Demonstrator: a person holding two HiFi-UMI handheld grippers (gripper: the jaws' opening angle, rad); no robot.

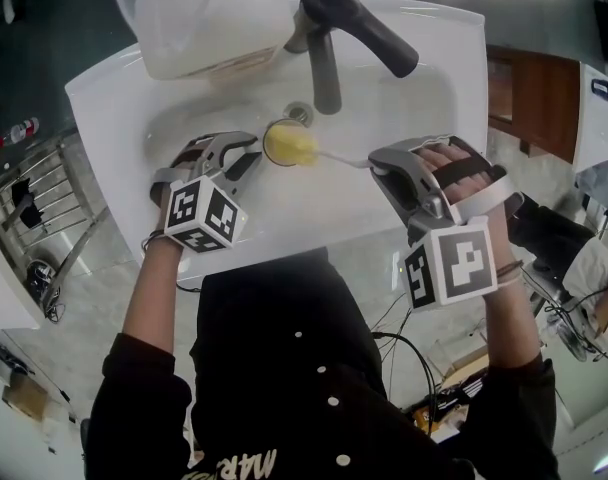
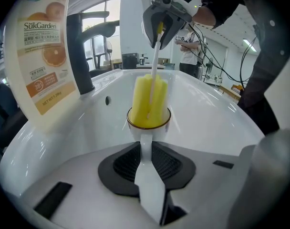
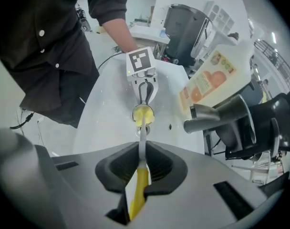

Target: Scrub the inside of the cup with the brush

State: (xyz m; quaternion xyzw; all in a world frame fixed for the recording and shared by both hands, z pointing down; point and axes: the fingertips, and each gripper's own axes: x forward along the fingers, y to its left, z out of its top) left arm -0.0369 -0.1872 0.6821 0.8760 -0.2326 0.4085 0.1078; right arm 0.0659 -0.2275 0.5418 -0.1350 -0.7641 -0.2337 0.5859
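A small white cup [image 1: 270,154] with a dark rim sits low in the sink basin [image 1: 424,88], close to the drain [image 1: 299,114]. My left gripper [image 1: 248,154] is shut on the cup's white handle [image 2: 145,146], which stands between its pads. The brush's yellow sponge head [image 2: 149,100] is pushed down into the cup [image 2: 150,127] and sticks out above the rim. My right gripper [image 1: 380,163] is shut on the brush's white and yellow handle [image 3: 142,144], pointing steeply down from the right. The cup's bottom is hidden by the sponge.
A dark faucet [image 1: 332,38] arches over the basin behind the cup. A translucent jug [image 1: 204,13] with an orange label [image 2: 42,61] stands at the sink's back left. A wire rack [image 1: 34,203] lies on the floor to the left.
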